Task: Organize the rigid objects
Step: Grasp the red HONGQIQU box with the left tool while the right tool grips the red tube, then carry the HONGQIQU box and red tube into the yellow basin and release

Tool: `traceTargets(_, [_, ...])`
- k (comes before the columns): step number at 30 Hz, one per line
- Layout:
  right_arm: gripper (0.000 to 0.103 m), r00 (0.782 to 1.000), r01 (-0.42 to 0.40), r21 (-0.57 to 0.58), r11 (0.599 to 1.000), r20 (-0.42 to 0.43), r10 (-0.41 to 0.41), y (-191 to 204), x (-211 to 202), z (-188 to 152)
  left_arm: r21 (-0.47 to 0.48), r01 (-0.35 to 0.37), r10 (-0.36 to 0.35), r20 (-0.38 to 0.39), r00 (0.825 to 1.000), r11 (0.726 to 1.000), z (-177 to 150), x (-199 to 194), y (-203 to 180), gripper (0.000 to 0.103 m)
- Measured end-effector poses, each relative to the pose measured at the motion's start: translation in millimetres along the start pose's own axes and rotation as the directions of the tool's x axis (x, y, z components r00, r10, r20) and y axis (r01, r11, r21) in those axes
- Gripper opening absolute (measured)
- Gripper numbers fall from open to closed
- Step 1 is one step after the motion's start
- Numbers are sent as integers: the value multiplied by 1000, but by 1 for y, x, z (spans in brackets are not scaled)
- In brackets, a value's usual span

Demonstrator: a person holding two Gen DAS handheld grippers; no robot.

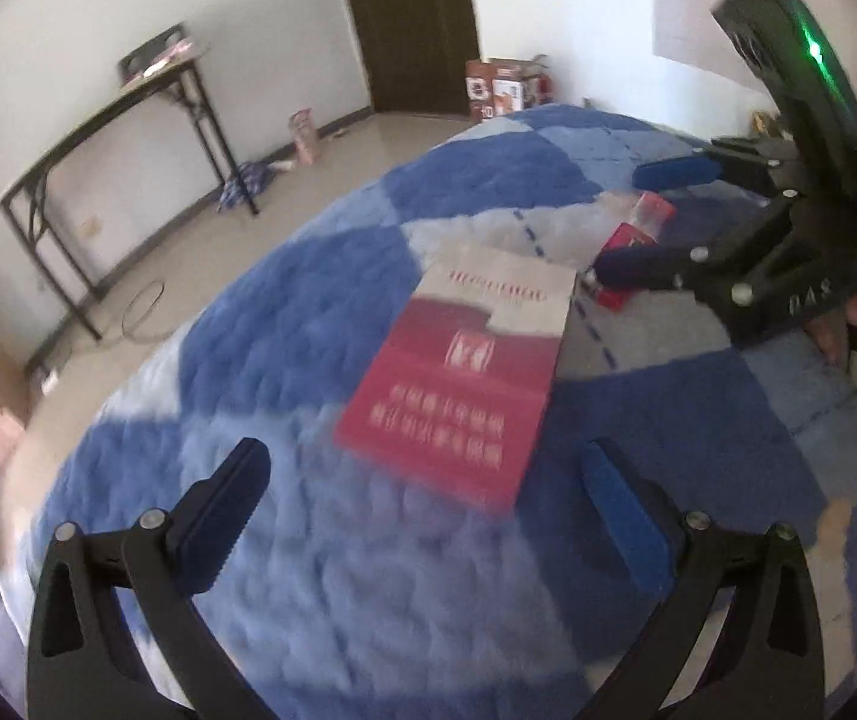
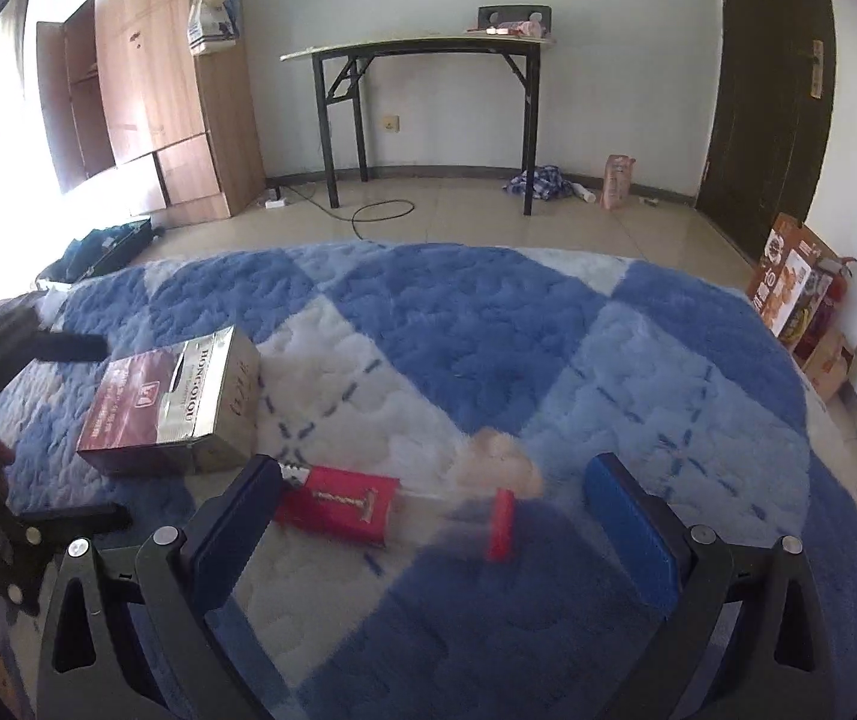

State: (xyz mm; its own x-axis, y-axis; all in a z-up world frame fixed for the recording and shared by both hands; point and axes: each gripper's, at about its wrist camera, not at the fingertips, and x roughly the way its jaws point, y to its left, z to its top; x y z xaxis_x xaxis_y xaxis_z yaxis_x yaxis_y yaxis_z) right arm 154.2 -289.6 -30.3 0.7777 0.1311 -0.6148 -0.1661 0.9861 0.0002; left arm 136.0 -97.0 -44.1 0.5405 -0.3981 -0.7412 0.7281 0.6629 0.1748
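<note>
A dark red and silver box (image 1: 464, 372) lies flat on the blue and white blanket (image 1: 320, 588), just ahead of my open, empty left gripper (image 1: 428, 510). It also shows in the right wrist view (image 2: 170, 408) at the left. A clear-fronted red corkscrew package (image 2: 344, 504) lies between the fingers of my open right gripper (image 2: 434, 516), with its clear end and red cap (image 2: 500, 525) toward the right finger. In the left wrist view my right gripper (image 1: 650, 216) straddles that package (image 1: 638, 240).
The blanket (image 2: 488, 330) covers a bed that ends at a tiled floor. A folding table (image 2: 422, 48), a wooden wardrobe (image 2: 146, 90), a dark door (image 2: 770, 72) and cartons (image 2: 794, 288) stand along the walls. A cable (image 2: 380, 210) lies on the floor.
</note>
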Motion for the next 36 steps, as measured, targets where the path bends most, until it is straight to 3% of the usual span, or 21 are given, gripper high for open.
traceTargets(6, [103, 1000, 4, -2, 1000, -12, -4, -1, 5, 0, 30, 45, -45, 19, 999, 999, 18, 19, -5, 103])
traceTargets(8, [103, 1000, 3, -13, 1000, -4, -3, 1, 5, 1, 26, 28, -29, 36, 999, 999, 18, 19, -8, 102])
traceTargets(9, [103, 1000, 0, -15, 1000, 1, 0, 1, 4, 1, 31, 23, -24, 39, 999, 999, 18, 20, -10, 96])
traceTargets(10, [103, 1000, -2, -17, 1000, 5, 2, 1, 3, 0, 41, 37, -39, 55, 998, 998, 18, 18, -14, 80])
traceTargets(11, [103, 1000, -2, -19, 1000, 8, 2, 2, 3, 0, 48, 60, -64, 66, 996, 997, 16, 16, -18, 73])
traceTargets(15, [103, 1000, 7, -32, 999, 7, -7, 3, 2, -1, 53, 24, -29, 87, 996, 998, 10, 8, -29, 58])
traceTargets(23, [103, 1000, -6, -31, 999, -17, 5, 4, 5, 0, -169, -23, 37, 83, 996, 985, -18, -17, -21, 57])
traceTargets(27, [103, 997, 36, -61, 998, -59, -40, 11, 17, 5, -224, -78, 103, 99, 990, 971, -27, -27, -20, 57])
traceTargets(30, [103, 998, 22, -52, 998, -51, -25, 8, 19, 7, -247, -67, 85, 64, 994, 967, -25, -18, -16, 57])
traceTargets(33, [95, 999, 8, -43, 999, -41, -10, 5, 16, 6, -253, -66, 87, 73, 993, 965, -28, -19, -14, 57])
traceTargets(35, [82, 999, -18, -36, 999, -37, 17, 3, 14, 6, -267, -92, 119, 85, 989, 959, -29, -23, -12, 57])
traceTargets(36, [82, 999, -29, -27, 999, -27, 29, 1, 11, 5, -291, -96, 128, 94, 987, 952, -30, -26, -8, 57])
